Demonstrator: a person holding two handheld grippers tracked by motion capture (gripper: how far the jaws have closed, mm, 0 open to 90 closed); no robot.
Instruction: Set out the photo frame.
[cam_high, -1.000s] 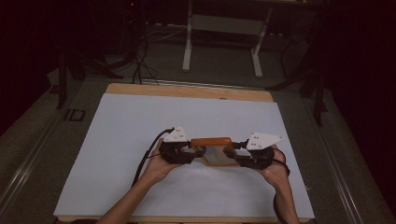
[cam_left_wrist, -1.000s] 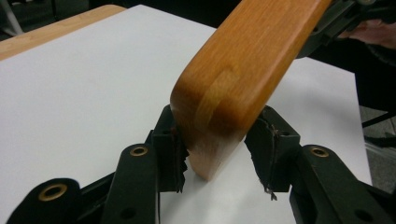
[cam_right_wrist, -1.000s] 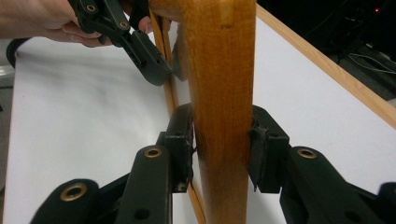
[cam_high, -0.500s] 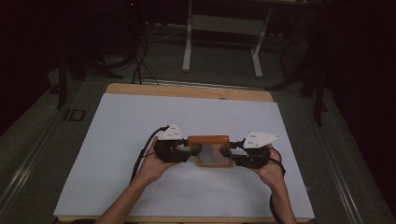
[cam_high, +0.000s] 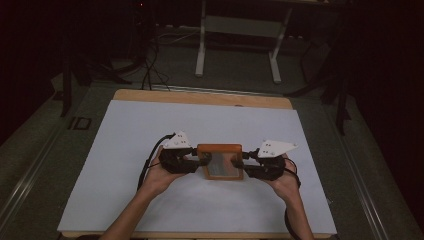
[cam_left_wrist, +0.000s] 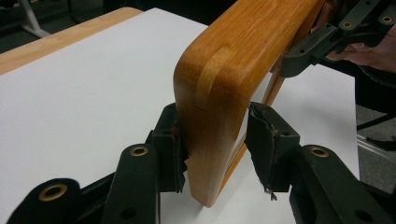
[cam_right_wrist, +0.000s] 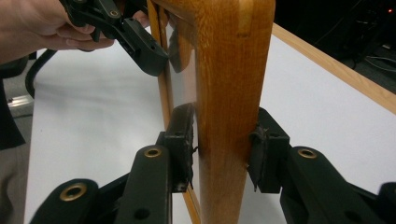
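I have left tongs (cam_left_wrist: 212, 154) and right tongs (cam_right_wrist: 219, 154) clamped on opposite ends of the wooden frame (cam_high: 220, 161), just above the white tabletop (cam_high: 125, 130). Left grip looks loose on one side; uneven pull could twist it free.

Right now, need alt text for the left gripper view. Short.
A rounded honey-coloured wooden frame stands on edge over a white table cover, the left tongs straddling its near side: the left black pad touches the wood, the right pad shows a small gap. The other black tongs hold the frame's far side, a hand behind them.
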